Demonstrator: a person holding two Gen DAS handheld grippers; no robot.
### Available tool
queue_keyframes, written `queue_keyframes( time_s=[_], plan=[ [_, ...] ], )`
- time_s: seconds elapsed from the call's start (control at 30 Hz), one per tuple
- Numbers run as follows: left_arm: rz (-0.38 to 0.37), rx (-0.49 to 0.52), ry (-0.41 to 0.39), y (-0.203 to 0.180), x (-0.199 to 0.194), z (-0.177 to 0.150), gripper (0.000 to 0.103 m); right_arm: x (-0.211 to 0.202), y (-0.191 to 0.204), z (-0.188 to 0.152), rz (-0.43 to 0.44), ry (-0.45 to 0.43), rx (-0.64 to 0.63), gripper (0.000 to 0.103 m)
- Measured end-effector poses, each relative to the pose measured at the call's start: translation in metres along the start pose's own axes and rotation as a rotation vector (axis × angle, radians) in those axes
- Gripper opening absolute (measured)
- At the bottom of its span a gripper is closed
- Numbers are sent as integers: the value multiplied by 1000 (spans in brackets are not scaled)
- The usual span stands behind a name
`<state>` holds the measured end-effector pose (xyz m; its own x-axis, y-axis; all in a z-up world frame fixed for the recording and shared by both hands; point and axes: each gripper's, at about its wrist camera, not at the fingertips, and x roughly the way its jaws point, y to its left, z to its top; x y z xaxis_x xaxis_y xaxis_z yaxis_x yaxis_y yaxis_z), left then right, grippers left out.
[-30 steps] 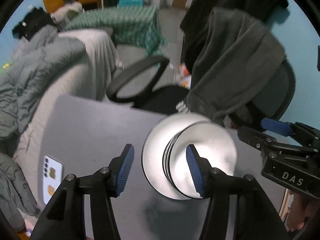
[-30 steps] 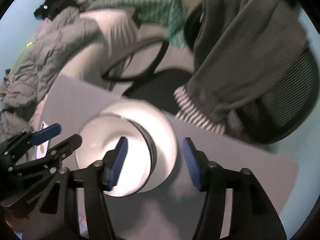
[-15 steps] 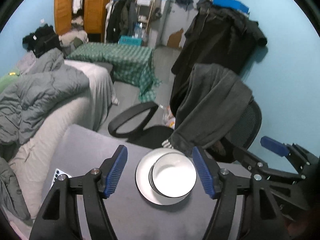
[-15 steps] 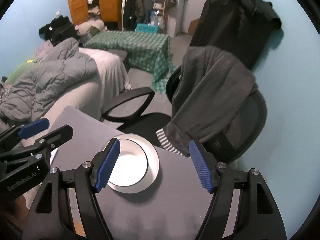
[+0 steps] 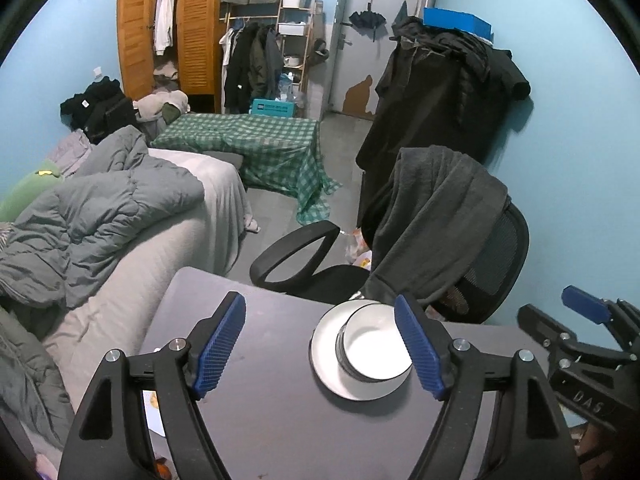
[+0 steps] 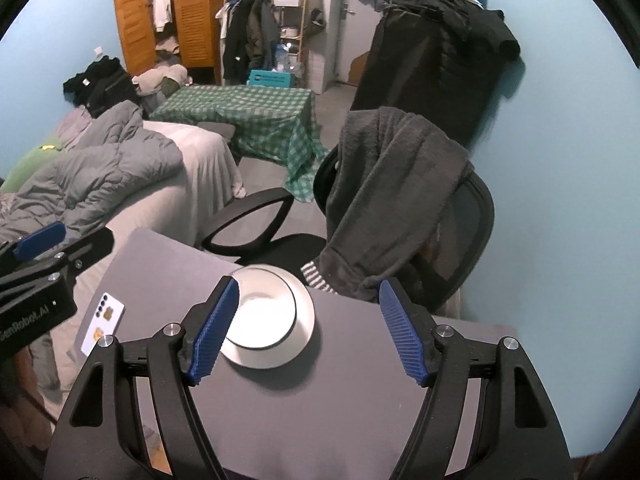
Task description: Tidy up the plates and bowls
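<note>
White bowls [image 5: 374,354] sit stacked on a white plate [image 5: 326,360] near the counter's [image 5: 280,420] far edge. Both the left gripper [image 5: 320,346], marked "GenRobot.AI", and the right gripper [image 6: 308,330], marked "DAS", have fingers spread wide, holding nothing.

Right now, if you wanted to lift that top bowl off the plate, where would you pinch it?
Probably at the rim of the bowl, coming straight down from above with one finger inside and one outside. It sits upright and open on the plate, so its wall is thin and exposed, while its body looks too wide to straddle. Both the left gripper and right gripper are open.
</note>
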<state>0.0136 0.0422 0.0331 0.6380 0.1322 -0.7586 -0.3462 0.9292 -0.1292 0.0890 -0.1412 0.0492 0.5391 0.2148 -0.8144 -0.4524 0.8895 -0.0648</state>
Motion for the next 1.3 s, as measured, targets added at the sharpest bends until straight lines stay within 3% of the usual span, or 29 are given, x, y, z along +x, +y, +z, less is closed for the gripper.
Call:
queue_keyframes(
  time_s=[0.4, 1.3],
  plan=[
    [16, 101, -30, -9, -21, -8, 81, -19, -12, -12, -21, 6, 74, 72],
    [30, 105, -13, -21, -31, -14, 81, -27, -22, -19, -8, 11, 88, 72]
  ],
)
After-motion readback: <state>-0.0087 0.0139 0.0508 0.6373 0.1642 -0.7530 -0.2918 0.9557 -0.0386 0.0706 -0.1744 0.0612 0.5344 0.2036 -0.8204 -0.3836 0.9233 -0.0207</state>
